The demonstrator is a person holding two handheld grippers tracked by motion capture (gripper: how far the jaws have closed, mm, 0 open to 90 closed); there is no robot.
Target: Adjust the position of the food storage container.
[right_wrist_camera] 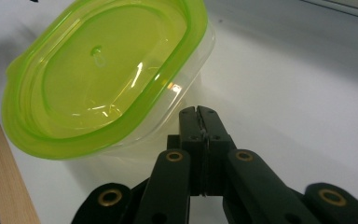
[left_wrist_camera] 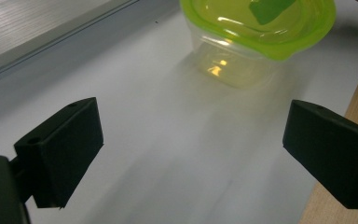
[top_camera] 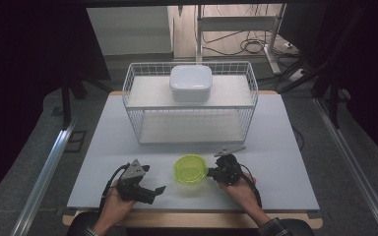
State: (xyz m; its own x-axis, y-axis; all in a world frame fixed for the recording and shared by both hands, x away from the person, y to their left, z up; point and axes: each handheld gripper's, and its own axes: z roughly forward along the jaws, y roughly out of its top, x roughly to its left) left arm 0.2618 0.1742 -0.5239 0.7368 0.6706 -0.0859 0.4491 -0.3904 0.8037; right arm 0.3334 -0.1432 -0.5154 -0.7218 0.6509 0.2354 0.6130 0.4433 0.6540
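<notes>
A clear plastic container with a lime-green lid [top_camera: 190,169] stands on the white table [top_camera: 275,147] near its front edge, between my two grippers. My right gripper [top_camera: 210,172] is at the container's right side. In the right gripper view its jaws [right_wrist_camera: 199,113] are shut together with nothing between them, the tips right by the clear wall under the lid rim [right_wrist_camera: 98,88]. My left gripper [top_camera: 153,182] rests to the container's left, pointing toward it. Its jaws [left_wrist_camera: 193,149] are open, with bare table between them and the container [left_wrist_camera: 256,32] a short way ahead.
A white wire rack [top_camera: 189,105] with two shelves stands mid-table, behind the container. A white lidded box [top_camera: 191,82] sits on its top shelf. The table's wooden front edge [top_camera: 192,219] runs just behind my hands. Metal rails flank the table on the floor.
</notes>
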